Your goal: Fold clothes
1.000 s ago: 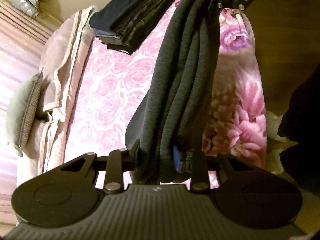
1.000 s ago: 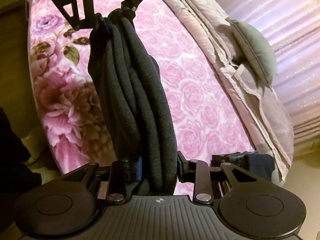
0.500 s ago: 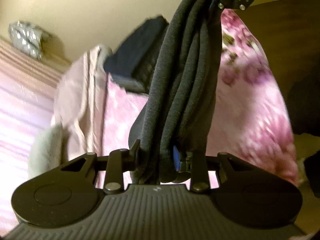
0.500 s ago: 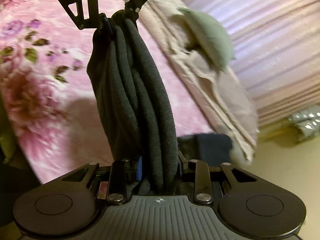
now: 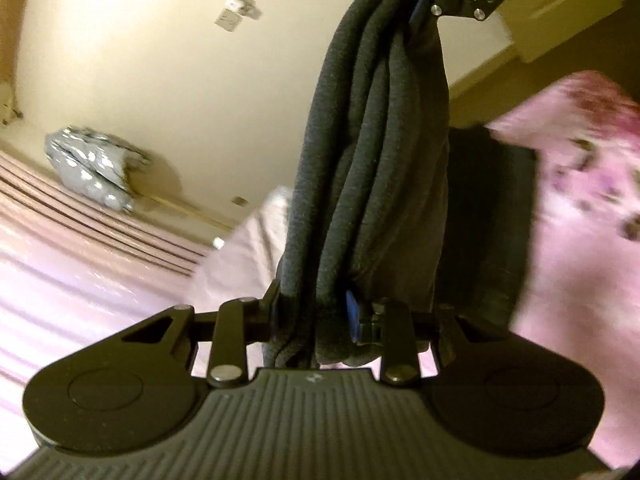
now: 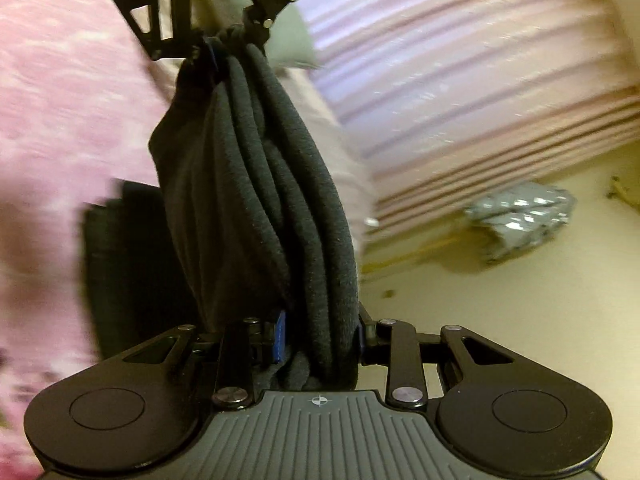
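Nearest, left claw (image 5: 316, 312) clamped on one end of a folded dark grey knit garment (image 5: 372, 168); right claw (image 6: 320, 332) clamped on the other, probably for keeping folds together, above a blurred stack of dark clothes (image 6: 120, 272) on the pink floral bed (image 6: 60, 100)

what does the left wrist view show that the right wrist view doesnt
Only the left wrist view: blurred white wall fittings and a pale cabinet corner.

Only the right wrist view: a grey-green cushion beyond the left claw.

Both: the bunched dark grey knit garment, clamped at each end by a claw, the pink floral bedspread, a stack of dark folded clothes and a silver crumpled bag.
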Demonstrator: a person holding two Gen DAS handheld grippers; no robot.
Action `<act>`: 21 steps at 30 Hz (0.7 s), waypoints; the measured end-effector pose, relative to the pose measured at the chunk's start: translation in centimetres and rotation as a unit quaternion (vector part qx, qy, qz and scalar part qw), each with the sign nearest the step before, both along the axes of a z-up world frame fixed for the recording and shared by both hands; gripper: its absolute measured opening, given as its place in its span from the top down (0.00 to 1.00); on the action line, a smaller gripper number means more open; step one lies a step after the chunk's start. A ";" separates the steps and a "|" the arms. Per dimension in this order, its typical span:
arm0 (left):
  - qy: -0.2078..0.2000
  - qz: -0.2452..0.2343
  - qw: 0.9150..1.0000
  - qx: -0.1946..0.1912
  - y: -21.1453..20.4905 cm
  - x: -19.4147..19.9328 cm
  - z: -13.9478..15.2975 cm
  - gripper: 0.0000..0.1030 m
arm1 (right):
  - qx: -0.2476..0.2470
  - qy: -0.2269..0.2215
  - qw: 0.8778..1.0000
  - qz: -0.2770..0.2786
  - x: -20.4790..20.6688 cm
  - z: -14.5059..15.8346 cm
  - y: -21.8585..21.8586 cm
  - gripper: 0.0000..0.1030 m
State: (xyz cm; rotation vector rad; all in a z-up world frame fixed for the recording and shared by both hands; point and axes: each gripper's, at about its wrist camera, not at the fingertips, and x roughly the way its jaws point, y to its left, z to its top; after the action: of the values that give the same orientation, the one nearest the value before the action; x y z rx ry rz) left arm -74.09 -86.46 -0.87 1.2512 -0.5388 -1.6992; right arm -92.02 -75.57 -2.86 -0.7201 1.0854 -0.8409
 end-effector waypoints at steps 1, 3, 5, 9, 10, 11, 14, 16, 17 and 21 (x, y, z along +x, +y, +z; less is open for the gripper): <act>-0.002 0.002 1.000 -0.010 -1.8 -0.5 -0.6 0.73 | -0.014 -0.003 1.000 -0.004 -0.6 -0.1 -2.0 0.70; -0.007 0.006 1.000 -0.017 -4.7 -1.5 -2.7 0.73 | -0.033 -0.010 0.999 -0.008 -1.6 -2.0 -4.9 0.70; -0.013 0.007 1.000 -0.001 -6.8 -2.5 -6.4 0.73 | -0.026 -0.012 1.000 -0.013 -2.3 -5.6 -6.6 0.70; -0.040 -0.002 0.996 0.085 -7.0 -4.0 -15.5 0.73 | 0.059 0.007 0.998 -0.014 -3.0 -14.3 -6.8 0.70; -0.050 -0.007 0.995 0.091 -6.4 -4.1 -17.1 0.73 | 0.090 0.015 0.996 -0.012 -3.2 -16.3 -6.3 0.70; -0.059 -0.012 0.994 0.097 -5.8 -4.3 -18.6 0.73 | 0.099 0.019 0.995 -0.009 -3.4 -17.6 -5.5 0.70; -0.054 -0.012 0.995 0.085 -4.8 -4.3 -19.7 0.73 | 0.098 0.006 0.995 -0.009 -3.9 -18.4 -4.0 0.70; -0.048 -0.008 0.995 0.085 -5.1 -4.3 -19.2 0.73 | 0.099 -0.006 0.995 -0.013 -4.2 -18.2 -3.8 0.70; -0.046 -0.007 0.995 0.086 -5.2 -4.3 -18.8 0.73 | 0.101 -0.011 0.995 -0.016 -4.2 -17.6 -4.0 0.70; -0.035 0.000 0.996 0.076 -4.8 -3.9 -17.2 0.75 | 0.100 -0.034 0.994 -0.024 -3.8 -15.0 -4.6 0.70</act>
State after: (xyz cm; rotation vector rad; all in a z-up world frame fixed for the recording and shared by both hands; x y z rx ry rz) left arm -77.95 -91.22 -18.07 1.4241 -0.4581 -1.7282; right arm -95.84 -80.17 -17.85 -0.4976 1.1111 -0.7787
